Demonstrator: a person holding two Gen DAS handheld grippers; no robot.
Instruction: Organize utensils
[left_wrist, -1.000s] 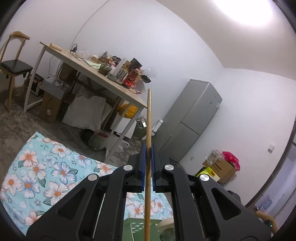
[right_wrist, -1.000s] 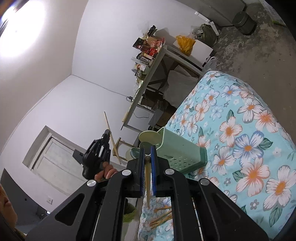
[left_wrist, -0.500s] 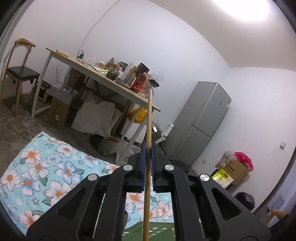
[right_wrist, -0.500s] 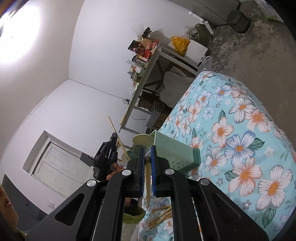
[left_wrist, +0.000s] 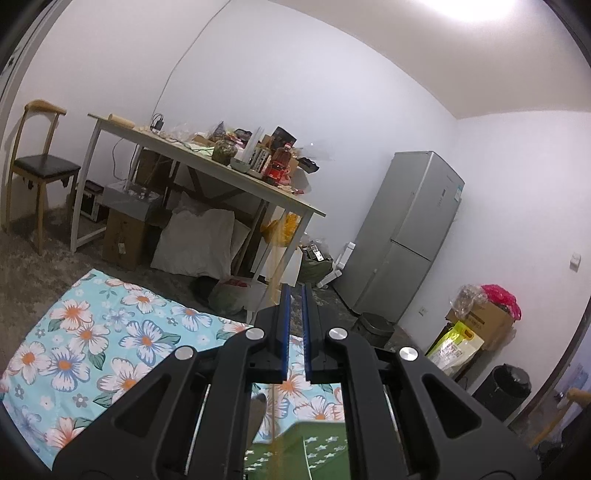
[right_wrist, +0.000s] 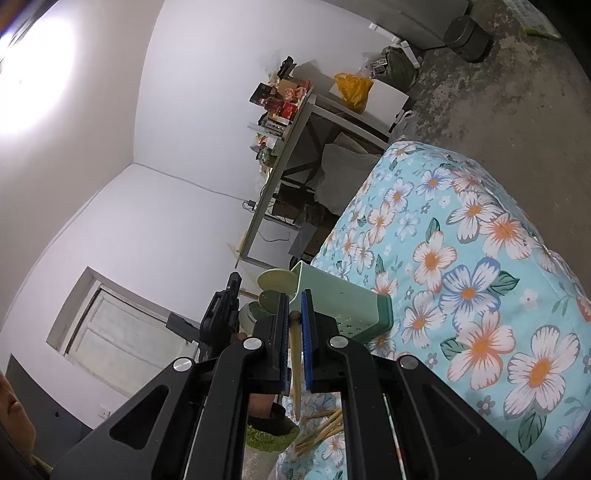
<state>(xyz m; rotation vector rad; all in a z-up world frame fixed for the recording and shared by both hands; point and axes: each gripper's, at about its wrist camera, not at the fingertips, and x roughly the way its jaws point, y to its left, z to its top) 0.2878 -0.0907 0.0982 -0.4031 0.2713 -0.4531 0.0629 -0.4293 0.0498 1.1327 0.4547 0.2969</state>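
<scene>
Midway through sorting: the left hand-held gripper (left_wrist: 294, 328) stands released and empty, a blurred chopstick (left_wrist: 274, 417) dropping beneath it, while the right hand-held gripper (right_wrist: 294, 332) clamps a wooden utensil (right_wrist: 295, 369) beside the green holder (right_wrist: 343, 306). Loose chopsticks (right_wrist: 321, 428) remain at 6 o'clock on the floral bed (right_wrist: 480, 295); cluttered table (left_wrist: 207, 166) and fridge (left_wrist: 406, 236) beyond.

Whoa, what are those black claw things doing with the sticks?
A person is sorting chopsticks with two hand-held grippers. The right gripper pinches one wooden chopstick just in front of the green utensil holder on the flowery cloth. The left gripper is open, with a blurry stick beside its fingers, seemingly falling. More chopsticks lie loose on the cloth.
</scene>
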